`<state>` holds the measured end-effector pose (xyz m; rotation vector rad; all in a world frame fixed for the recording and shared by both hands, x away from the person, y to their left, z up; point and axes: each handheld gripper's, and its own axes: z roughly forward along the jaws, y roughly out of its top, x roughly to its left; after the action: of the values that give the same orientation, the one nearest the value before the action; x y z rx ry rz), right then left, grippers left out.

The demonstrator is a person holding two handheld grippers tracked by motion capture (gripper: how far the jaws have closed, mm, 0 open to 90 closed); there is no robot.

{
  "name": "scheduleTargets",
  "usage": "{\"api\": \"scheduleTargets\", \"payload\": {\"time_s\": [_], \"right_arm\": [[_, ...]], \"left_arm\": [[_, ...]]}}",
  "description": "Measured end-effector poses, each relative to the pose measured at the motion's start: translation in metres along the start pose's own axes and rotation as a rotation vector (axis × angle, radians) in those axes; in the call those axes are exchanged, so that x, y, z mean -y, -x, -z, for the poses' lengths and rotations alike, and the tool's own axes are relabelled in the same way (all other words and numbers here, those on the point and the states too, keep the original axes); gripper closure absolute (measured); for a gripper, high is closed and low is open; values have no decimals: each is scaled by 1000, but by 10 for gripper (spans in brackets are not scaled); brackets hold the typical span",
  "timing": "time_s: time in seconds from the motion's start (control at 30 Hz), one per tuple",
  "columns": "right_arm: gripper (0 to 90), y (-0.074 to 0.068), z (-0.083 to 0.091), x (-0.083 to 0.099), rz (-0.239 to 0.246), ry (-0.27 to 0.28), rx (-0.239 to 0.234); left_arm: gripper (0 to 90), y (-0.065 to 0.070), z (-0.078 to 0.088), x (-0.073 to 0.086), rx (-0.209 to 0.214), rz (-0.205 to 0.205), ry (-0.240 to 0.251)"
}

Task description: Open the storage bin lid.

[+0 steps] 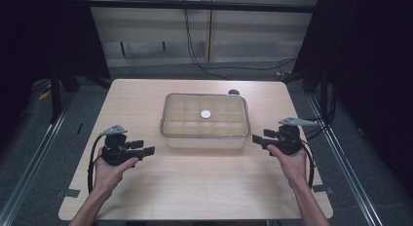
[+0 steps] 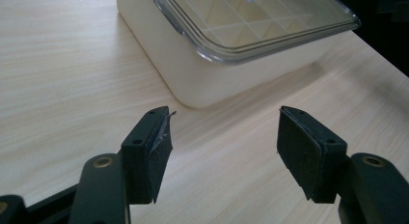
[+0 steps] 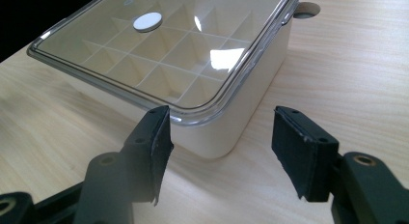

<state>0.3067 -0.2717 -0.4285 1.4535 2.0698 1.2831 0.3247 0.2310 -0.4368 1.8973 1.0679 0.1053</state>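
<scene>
on the counter (image 1: 146, 197) sits the box (image 1: 204, 138), clear lid (image 1: 185, 114) on, mid-way between both hands. left hand-held gripper (image 1: 148, 150) and right hand-held gripper (image 1: 257, 138) flank its near corners — jaws wide, holding nothing. step looks like the approach; next, likely, each closes in to grip the lid's rim.

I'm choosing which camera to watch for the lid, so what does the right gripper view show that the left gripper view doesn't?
In the right gripper view: the white round disc on the clear lid and the round hole in the table behind the box.

In the left gripper view: the left tongs, open with nothing between them, and the table's dark far edge.

Shared: the cream divided box with its clear lid on, the wooden table, and open tongs aimed at a box corner, as with the right tongs.
</scene>
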Motion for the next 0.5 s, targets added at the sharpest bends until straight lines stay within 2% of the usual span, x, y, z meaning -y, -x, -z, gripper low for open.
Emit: {"api": "scheduleTargets", "payload": {"time_s": [0.17,0.2,0.23,0.27,0.43,0.5], "right_arm": [[371,5,-4,-9,1,-4,-5],[351,8,-8,-12,1,-8,-8],[351,8,-8,-12,1,-8,-8],[346,12,-13,-12,-12,-4,-6],[327,17,-25,-13,-19,-21,-1],[361,20,-31,-19,-19,-24,-21]], "left_arm": [[356,-3,-5,-10,-13,2,2],[342,-5,-10,-16,-6,-2,-26],[323,-5,-10,-16,-6,-2,-26],[332,-6,-12,-19,-17,-23,-38],[328,-10,-14,-24,-29,-8,-33],[327,-10,-15,-26,-27,-1,-33]]}}
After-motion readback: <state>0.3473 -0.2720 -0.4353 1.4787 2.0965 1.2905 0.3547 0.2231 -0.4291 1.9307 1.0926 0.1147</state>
